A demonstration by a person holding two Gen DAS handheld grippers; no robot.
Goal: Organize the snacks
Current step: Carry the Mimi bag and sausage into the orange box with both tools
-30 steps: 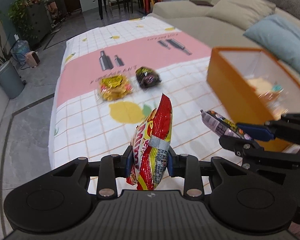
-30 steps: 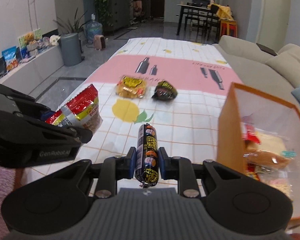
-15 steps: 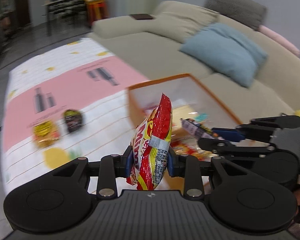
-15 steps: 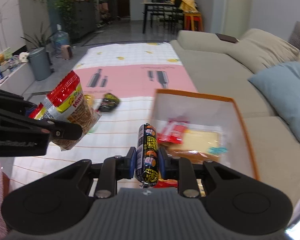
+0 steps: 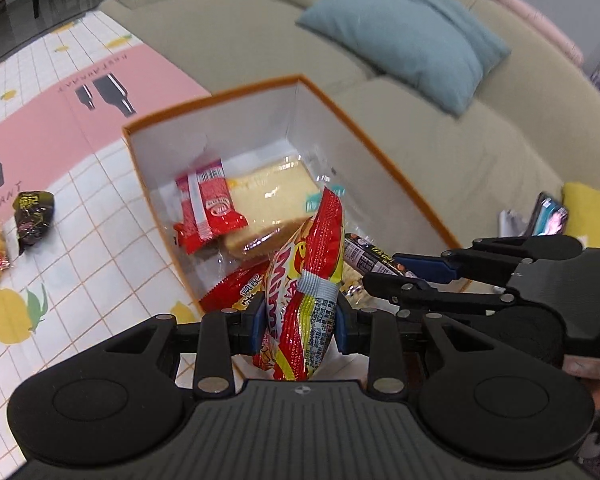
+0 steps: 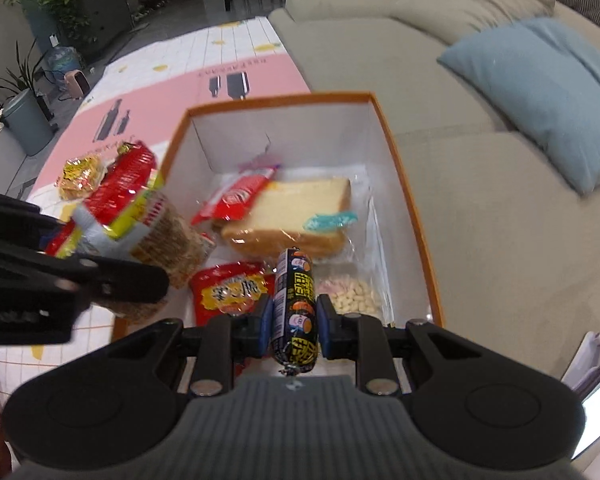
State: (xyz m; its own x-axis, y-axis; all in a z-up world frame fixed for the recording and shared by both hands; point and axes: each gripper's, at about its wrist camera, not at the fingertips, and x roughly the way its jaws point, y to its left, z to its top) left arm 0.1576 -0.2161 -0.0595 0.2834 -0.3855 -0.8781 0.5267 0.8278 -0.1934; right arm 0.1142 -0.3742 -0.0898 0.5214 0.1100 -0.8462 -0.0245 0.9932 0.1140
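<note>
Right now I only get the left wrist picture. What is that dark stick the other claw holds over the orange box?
Observer: The right wrist view shows it whole. It is a black sausage stick with yellow and orange print, clamped in the right gripper.
Visitor: My red bag blocks the near corner. Is anything there?
Observer: Yes, a clear pack of small pale candies lies on the floor of the box.
Visitor: And my bag's other side?
Observer: The red bag in the left gripper has a clear window showing brown, noodle-like contents.
</note>
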